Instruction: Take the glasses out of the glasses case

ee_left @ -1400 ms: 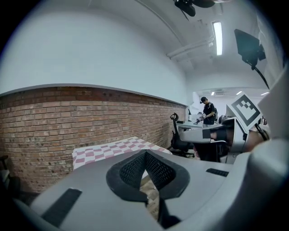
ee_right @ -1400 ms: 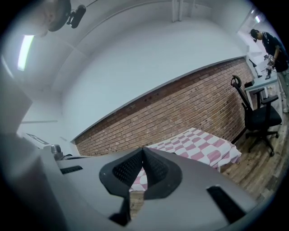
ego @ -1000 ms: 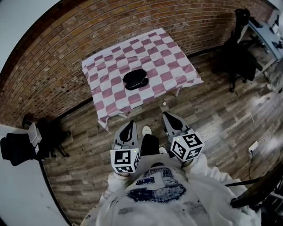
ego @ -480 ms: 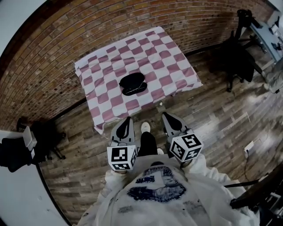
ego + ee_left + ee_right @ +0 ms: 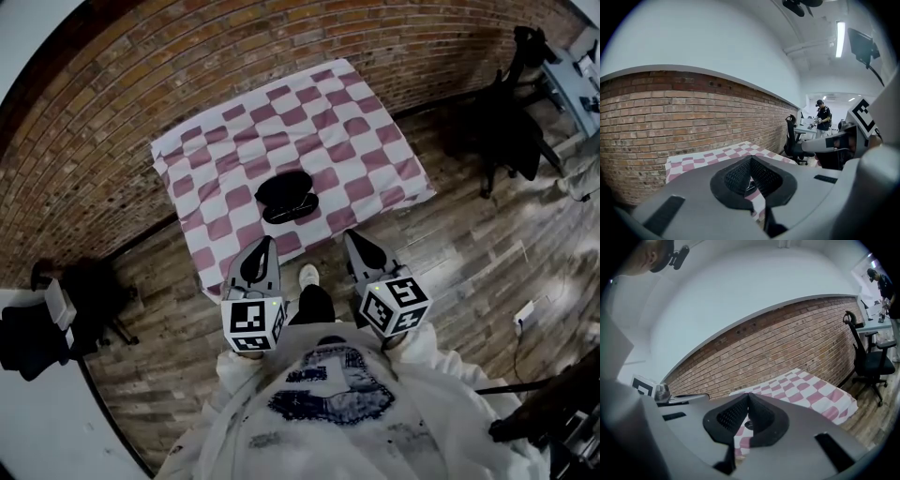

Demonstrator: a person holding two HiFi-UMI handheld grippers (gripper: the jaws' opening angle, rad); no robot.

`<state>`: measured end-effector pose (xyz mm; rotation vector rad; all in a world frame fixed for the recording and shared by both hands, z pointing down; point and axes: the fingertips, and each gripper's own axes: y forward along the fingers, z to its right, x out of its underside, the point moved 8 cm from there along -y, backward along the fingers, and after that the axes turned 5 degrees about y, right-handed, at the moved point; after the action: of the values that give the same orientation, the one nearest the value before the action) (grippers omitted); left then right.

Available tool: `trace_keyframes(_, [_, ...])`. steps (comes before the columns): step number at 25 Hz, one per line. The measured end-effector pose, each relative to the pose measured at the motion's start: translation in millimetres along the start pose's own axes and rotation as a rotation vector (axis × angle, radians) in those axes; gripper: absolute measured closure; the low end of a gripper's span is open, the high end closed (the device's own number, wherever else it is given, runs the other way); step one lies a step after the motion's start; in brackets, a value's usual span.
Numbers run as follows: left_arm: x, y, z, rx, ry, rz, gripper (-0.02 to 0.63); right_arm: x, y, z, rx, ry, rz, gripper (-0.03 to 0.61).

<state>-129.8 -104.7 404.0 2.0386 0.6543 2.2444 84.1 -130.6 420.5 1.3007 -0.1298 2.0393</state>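
A black glasses case point(image 5: 286, 195) lies closed on the pink-and-white checked table point(image 5: 225, 150), toward its near edge. No glasses show. My left gripper point(image 5: 264, 244) and right gripper point(image 5: 352, 240) hang side by side over the floor just short of the table's near edge, both pointing at it. Each has its jaws shut with nothing between them. In the left gripper view point(image 5: 750, 161) the checked cloth point(image 5: 722, 154) lies ahead. In the right gripper view point(image 5: 747, 398) a dark sliver of the case point(image 5: 749, 424) peeks through under the jaw tips.
A brick wall point(image 5: 187, 56) runs behind the table. Office chairs stand at the right point(image 5: 502, 127) and at the left point(image 5: 56, 314) on the wood floor. The person's shoe point(image 5: 308, 276) is between the grippers. Another person point(image 5: 822, 115) works at a far desk.
The table and case have drawn nearer in the head view as both grippers moved forward toward the table's near edge. Both stay shut.
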Motion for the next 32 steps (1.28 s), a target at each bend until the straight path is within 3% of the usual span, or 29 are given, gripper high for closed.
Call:
trace_keyframes(18, [-19.0,64.7,-63.5,0.042,0.020,-0.008,0.606,-34.4,66.3,6.6,0.077,0.012,0.041,0.565])
trace_keyframes(32, [-14.9,101.3,-93.9,0.178,0.064,-0.017,0.606,-38.4,102.5,-2.4,0.131,0.004,0.079,0.565])
